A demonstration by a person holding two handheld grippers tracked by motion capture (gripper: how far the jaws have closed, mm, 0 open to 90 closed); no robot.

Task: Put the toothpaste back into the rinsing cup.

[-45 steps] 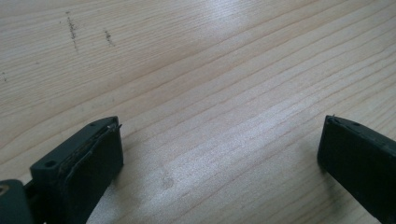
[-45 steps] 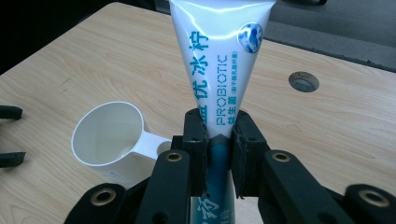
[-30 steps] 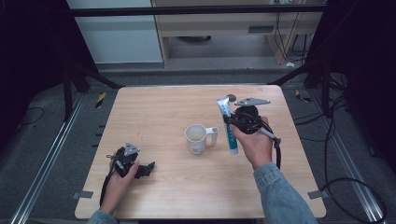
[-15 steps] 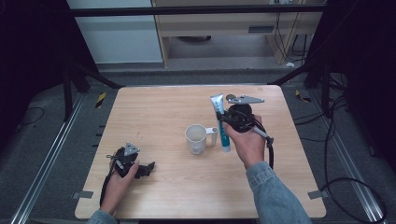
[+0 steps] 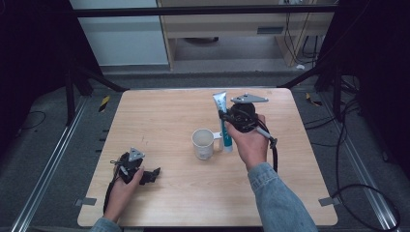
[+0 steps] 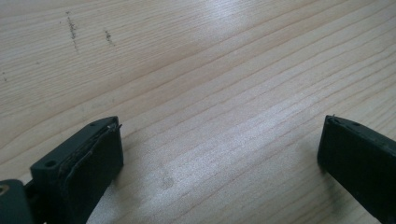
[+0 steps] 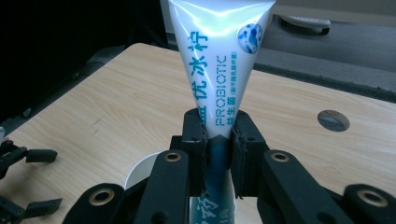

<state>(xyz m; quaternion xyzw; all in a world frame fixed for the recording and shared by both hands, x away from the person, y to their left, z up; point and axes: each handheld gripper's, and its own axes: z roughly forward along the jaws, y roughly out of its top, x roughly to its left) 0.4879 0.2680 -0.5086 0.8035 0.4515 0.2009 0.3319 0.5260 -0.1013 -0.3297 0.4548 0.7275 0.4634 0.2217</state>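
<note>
Carrying toothpaste tube point(image 7: 219, 70), clamped in right tongs point(image 7: 218, 140), beside white mug point(image 5: 203, 143); left tongs point(image 6: 219, 149) apart on bench point(image 5: 159, 116). Next: lower tube cap-first into mug.

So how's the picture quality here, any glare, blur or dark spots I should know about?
High view: table evenly lit, surroundings nearly black, slightly soft. Left gripper view: soft sheen on the wood, left gripper jaw tips a bit blurred. Right gripper view: bright glare on the toothpaste tube clamped in the right gripper, dark background at upper left.
</note>
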